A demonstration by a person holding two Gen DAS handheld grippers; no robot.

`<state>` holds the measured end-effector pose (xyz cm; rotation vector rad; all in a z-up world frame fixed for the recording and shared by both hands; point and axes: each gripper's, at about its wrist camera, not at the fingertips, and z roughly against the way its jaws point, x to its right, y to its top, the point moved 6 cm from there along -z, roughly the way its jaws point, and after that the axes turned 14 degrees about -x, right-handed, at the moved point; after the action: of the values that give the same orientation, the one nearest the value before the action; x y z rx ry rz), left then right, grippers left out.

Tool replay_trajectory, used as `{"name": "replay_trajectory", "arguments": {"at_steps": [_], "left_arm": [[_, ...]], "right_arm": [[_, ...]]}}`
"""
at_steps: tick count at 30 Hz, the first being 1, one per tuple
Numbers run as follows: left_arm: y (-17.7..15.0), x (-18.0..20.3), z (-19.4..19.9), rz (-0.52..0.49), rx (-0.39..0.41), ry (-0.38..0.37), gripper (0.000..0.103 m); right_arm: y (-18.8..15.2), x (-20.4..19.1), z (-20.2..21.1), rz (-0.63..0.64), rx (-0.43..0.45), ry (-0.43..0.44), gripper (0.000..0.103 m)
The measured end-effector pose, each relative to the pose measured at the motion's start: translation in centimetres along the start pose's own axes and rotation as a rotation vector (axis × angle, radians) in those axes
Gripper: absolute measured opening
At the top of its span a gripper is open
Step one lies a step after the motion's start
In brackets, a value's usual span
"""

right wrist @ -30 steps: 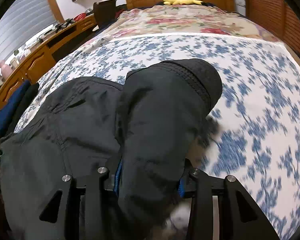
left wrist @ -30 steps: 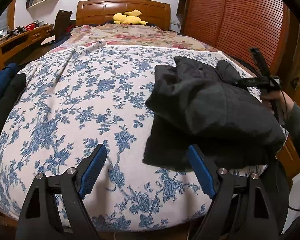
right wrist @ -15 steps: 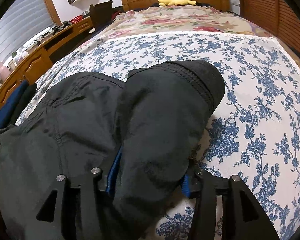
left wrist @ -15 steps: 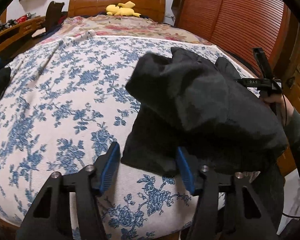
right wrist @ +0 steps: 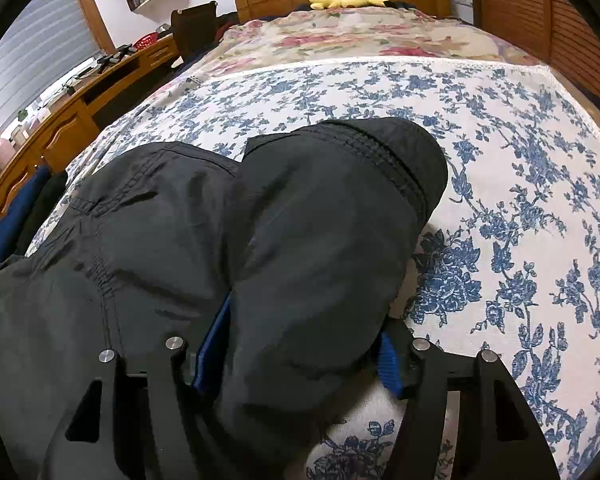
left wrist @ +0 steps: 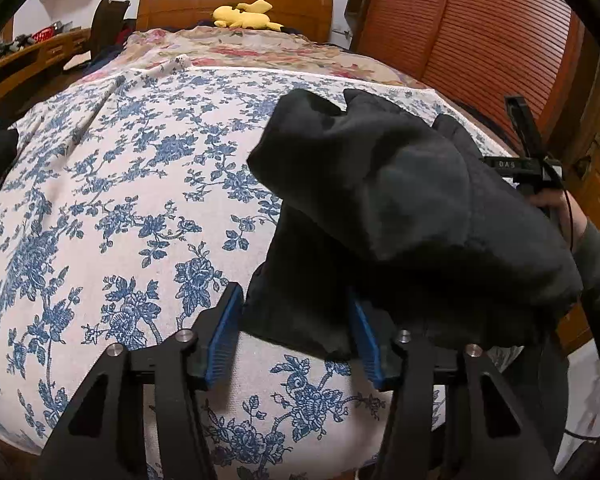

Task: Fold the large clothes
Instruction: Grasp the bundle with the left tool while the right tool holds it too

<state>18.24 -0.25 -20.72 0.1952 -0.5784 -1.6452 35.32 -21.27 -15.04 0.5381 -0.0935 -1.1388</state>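
Observation:
A black garment [left wrist: 400, 216] lies bunched and partly folded on the blue-flowered bedspread [left wrist: 120, 208], near the bed's right front corner. My left gripper [left wrist: 296, 332] has its blue pads on either side of the garment's lower left corner, with the cloth between them. My right gripper [right wrist: 300, 344] is shut on a thick fold of the same garment [right wrist: 320, 240], which bulges up between the fingers. The right gripper's handle and the hand on it [left wrist: 540, 184] show behind the garment in the left wrist view.
A wooden headboard [left wrist: 236, 4] with a yellow plush toy [left wrist: 244, 16] is at the far end. A wooden slatted wardrobe [left wrist: 480, 40] stands on the right. A wooden desk [right wrist: 80, 108] runs along the left, with dark and blue clothes [right wrist: 16, 216] beside it.
My left gripper moved forward and right to the garment's corner and its jaws narrowed around the cloth. My right gripper kept its hold and hardly moved.

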Motion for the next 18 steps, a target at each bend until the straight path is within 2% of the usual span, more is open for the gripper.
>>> {"name": "replay_trajectory", "arguments": {"at_steps": [3, 6, 10, 11, 12, 14, 18], "left_arm": [[0.0, 0.1, 0.1, -0.002, 0.000, -0.002, 0.042], [-0.1, 0.2, 0.2, -0.003, -0.004, -0.046, 0.029], [-0.1, 0.5, 0.4, -0.012, 0.004, -0.064, 0.023], [0.0, 0.6, 0.7, -0.015, 0.015, -0.071, 0.022], [0.1, 0.7, 1.1, -0.020, 0.026, -0.077, 0.020], [0.4, 0.7, 2.1, -0.015, 0.054, -0.109, 0.018], [1.1, 1.3, 3.9, -0.027, 0.103, -0.121, 0.014]], "right_arm": [[0.2, 0.1, -0.3, -0.010, -0.009, 0.018, 0.065], [0.4, 0.1, -0.5, -0.020, -0.014, 0.025, 0.065], [0.7, 0.0, -0.7, -0.031, -0.022, 0.023, 0.065], [0.8, 0.0, -0.7, -0.030, -0.023, 0.020, 0.062], [0.8, -0.1, -0.6, -0.024, -0.020, 0.021, 0.052], [0.8, -0.7, 0.0, 0.006, -0.003, 0.019, 0.044], [1.0, -1.1, 2.3, 0.035, 0.075, 0.036, 0.037]]}}
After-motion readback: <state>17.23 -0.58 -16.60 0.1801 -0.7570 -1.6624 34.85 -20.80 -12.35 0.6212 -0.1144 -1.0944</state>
